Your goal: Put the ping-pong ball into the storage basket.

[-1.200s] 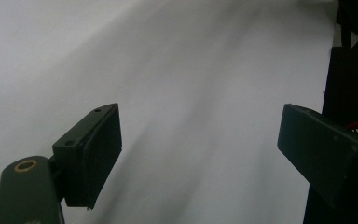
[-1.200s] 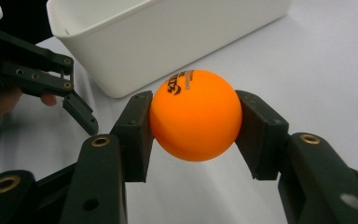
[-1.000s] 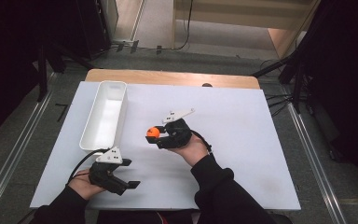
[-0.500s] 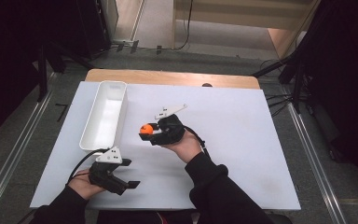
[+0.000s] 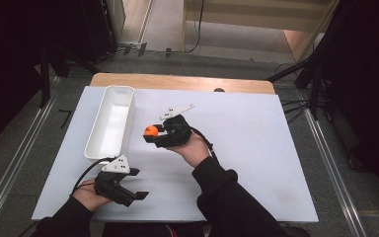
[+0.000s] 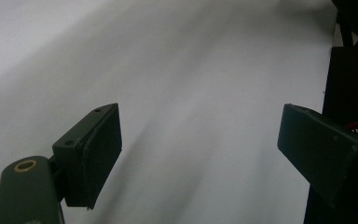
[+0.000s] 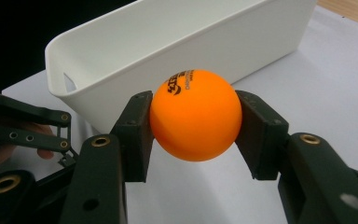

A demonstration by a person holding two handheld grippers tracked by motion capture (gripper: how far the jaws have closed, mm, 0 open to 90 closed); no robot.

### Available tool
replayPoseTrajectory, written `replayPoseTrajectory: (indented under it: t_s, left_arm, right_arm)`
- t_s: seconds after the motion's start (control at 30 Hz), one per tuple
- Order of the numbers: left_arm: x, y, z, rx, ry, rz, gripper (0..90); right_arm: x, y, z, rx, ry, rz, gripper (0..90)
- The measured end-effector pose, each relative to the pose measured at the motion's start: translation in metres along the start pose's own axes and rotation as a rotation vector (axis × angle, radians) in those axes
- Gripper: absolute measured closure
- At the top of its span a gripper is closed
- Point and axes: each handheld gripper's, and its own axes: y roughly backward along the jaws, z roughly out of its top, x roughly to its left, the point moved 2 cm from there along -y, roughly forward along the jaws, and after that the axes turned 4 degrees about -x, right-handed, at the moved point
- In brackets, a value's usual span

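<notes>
My right gripper (image 5: pixel 150 132) (image 7: pixel 195 116) is shut on an orange ping-pong ball (image 5: pixel 151 130) (image 7: pixel 195 114) with black print, held between both pads just right of a long white bin (image 5: pixel 109 122) (image 7: pixel 168 51). The bin looks empty. My left gripper (image 5: pixel 137 183) (image 6: pixel 198 154) rests low over the white table near the front left corner, jaws wide apart with nothing between them. In the right gripper view the left gripper (image 7: pixel 23 128) and a bit of its hand show at the far left.
A white sheet (image 5: pixel 256 148) covers the table, with a wooden edge (image 5: pixel 177 81) at the back. A dark small spot (image 5: pixel 219 90) sits at the back edge. Cables trail from both grippers. Dark stands and floor rails surround the table.
My right gripper has carried the orange ball leftward, closer to the white bin. The left gripper has stayed in place.
</notes>
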Motion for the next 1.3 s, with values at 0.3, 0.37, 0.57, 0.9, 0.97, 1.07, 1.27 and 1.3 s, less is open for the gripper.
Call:
replayPoseTrajectory:
  t_s: [0.3,0.37,0.57,0.9,0.97,1.07,1.27,1.3]
  left_arm:
    - [0.0,0.001,0.0,0.006,0.0,-0.003,13.9]
    - [0.0,0.001,0.0,0.007,0.001,0.0,14.0]
    - [0.0,0.001,0.0,0.005,0.0,-0.002,13.9]
    - [0.0,0.001,0.0,0.005,-0.003,-0.002,14.0]
    - [0.0,0.001,0.0,0.004,-0.003,-0.002,14.0]
    - [0.0,0.001,0.0,0.003,-0.002,-0.004,14.0]
    - [0.0,0.001,0.0,0.007,-0.006,-0.006,13.9]
    - [0.0,0.001,0.0,0.007,-0.006,-0.004,13.9]
  right_arm:
    - [0.0,-0.008,0.006,0.004,0.003,0.005,48.9]
    - [-0.001,-0.01,0.007,0.006,0.0,0.007,48.9]
    - [0.0,-0.016,0.01,-0.006,-0.009,0.016,48.9]
    - [0.001,-0.026,0.018,-0.001,-0.003,0.017,48.8]
    - [0.002,-0.028,0.02,0.001,-0.002,0.02,48.9]
    - [0.003,-0.031,0.021,0.0,-0.006,0.022,48.9]
    - [0.003,-0.037,0.024,-0.001,-0.001,0.025,48.8]
    - [0.003,-0.038,0.025,0.002,-0.007,0.027,48.8]
